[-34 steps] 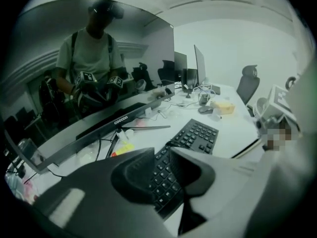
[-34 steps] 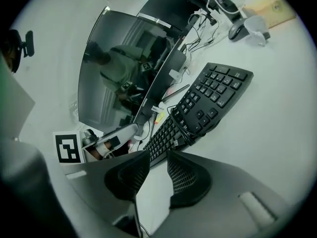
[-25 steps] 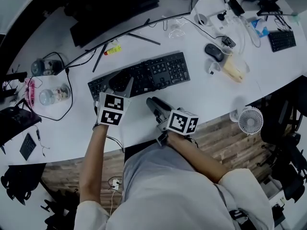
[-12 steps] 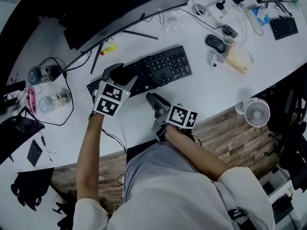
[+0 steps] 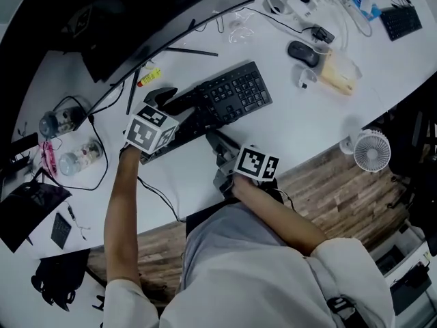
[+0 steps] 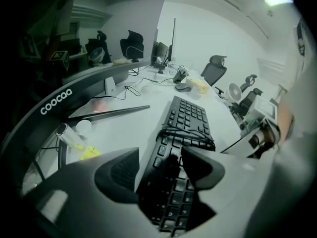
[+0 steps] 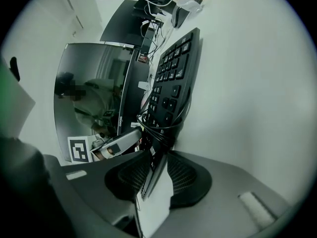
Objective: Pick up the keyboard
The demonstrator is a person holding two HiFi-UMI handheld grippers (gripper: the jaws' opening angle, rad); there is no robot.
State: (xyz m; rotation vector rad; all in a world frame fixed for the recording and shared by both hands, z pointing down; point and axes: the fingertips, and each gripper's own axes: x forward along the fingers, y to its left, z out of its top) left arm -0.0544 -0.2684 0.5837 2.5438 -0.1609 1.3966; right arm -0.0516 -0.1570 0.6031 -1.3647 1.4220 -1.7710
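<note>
black keyboard (image 5: 229, 98) lying aslant on white desk (image 5: 307, 125), left arm stretched forward, left gripper (image 5: 171, 101) tipped steeply down, jaws apart astride its left end, right elbow bent, right gripper (image 5: 217, 141) low, jaws just closing, near edge between them, not yet gripped

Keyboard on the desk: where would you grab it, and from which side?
Probably by the thin near long edge of the keyboard, one grip towards each end, coming in low from the front of the desk. It lies flat, long and slim, so two spread grips keep it level, clear of the cable wound round its middle.
</note>
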